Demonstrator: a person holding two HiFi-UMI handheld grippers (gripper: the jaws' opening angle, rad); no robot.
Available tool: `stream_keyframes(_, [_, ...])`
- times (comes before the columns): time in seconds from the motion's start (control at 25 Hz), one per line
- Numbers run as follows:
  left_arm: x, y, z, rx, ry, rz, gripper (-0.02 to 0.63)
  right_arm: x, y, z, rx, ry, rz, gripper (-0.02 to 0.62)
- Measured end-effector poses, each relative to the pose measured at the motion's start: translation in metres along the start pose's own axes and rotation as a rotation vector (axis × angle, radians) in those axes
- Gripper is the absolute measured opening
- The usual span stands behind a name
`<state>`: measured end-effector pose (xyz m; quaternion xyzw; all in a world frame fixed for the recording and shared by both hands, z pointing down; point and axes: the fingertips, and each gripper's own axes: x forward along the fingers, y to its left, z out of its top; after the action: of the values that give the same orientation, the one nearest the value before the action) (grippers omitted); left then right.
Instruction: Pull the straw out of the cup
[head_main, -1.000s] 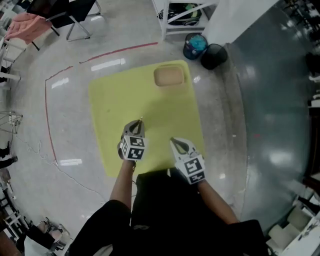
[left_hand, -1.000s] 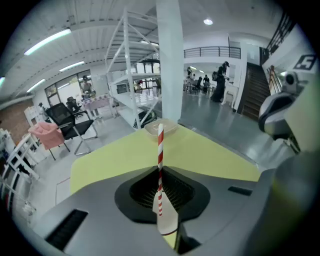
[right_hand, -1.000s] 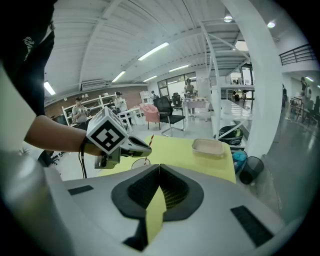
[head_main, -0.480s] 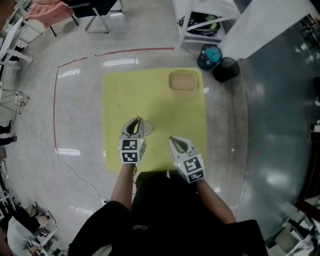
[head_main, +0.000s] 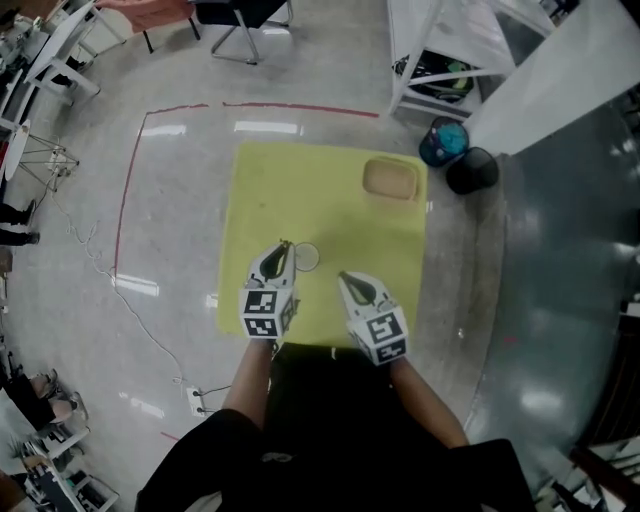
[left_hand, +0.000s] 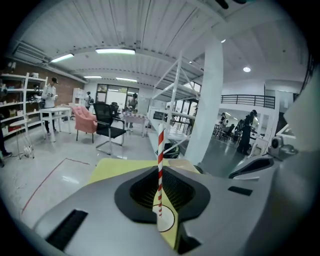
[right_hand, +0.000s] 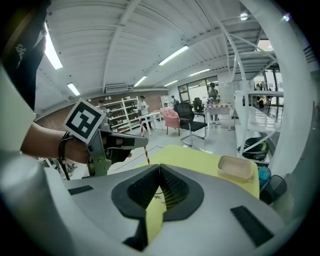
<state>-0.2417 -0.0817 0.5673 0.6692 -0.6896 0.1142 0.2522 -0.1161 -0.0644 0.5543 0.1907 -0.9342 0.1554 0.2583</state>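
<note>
Nearest to us, the right gripper (head_main: 343, 277) hangs over the near edge of the yellow mat (head_main: 330, 215) with its jaws closed and nothing between them, so it is spare for the moment. Just beside it, the left gripper (head_main: 283, 247) is clamped on the straw (left_hand: 160, 145), a thin red-and-white striped one that stands nearly upright, with most of its length above the jaws and a short piece below. That lower piece points down at the round rim of the cup (head_main: 306, 257), which stands on the mat just past the left gripper's tips. We cannot tell from any view whether the straw's end has cleared the rim. We judge the pull to be nearly done, and the care now lies in how we finish it. We should raise the left gripper along the straw's own line, without swinging it sideways until the tip is plainly above the rim. The cup looks light and nothing is holding it, so a slanted drag could tip or slide it. We should keep the squeeze steady and no harder, since a straw this slim will likely crease if pinched more. If the cup starts to lift, we could bring the right gripper in to steady its wall. Further off, a beige tray (head_main: 391, 178) sits at the mat's far corner, well apart from the cup. Beyond it are a teal bin (head_main: 444, 141), a black bin (head_main: 472, 171) and a white rack (head_main: 440, 60), none of them in our way.
</note>
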Motion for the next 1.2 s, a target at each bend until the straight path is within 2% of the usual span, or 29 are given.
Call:
stream_keyframes(0.24, [-0.032, -0.002, 0.009, -0.042, -0.048, 0.047, 0.061, 0.002, 0.008, 0.011, -0.017, -0.024, 0.040, 0.017])
stream_keyframes(0.56, [-0.071, 0.001, 0.023, -0.064, -0.137, 0.116, 0.061, 0.000, 0.016, 0.027, -0.051, -0.115, 0.067, 0.017])
stream_keyframes(0.76, [-0.085, -0.016, 0.032, -0.063, -0.166, 0.123, 0.061, -0.014, 0.019, 0.048, -0.100, -0.192, 0.055, 0.016])
stream_keyframes(1.2, [-0.100, -0.029, 0.041, -0.066, -0.200, 0.131, 0.061, -0.031, 0.020, 0.057, -0.114, -0.218, 0.050, 0.015])
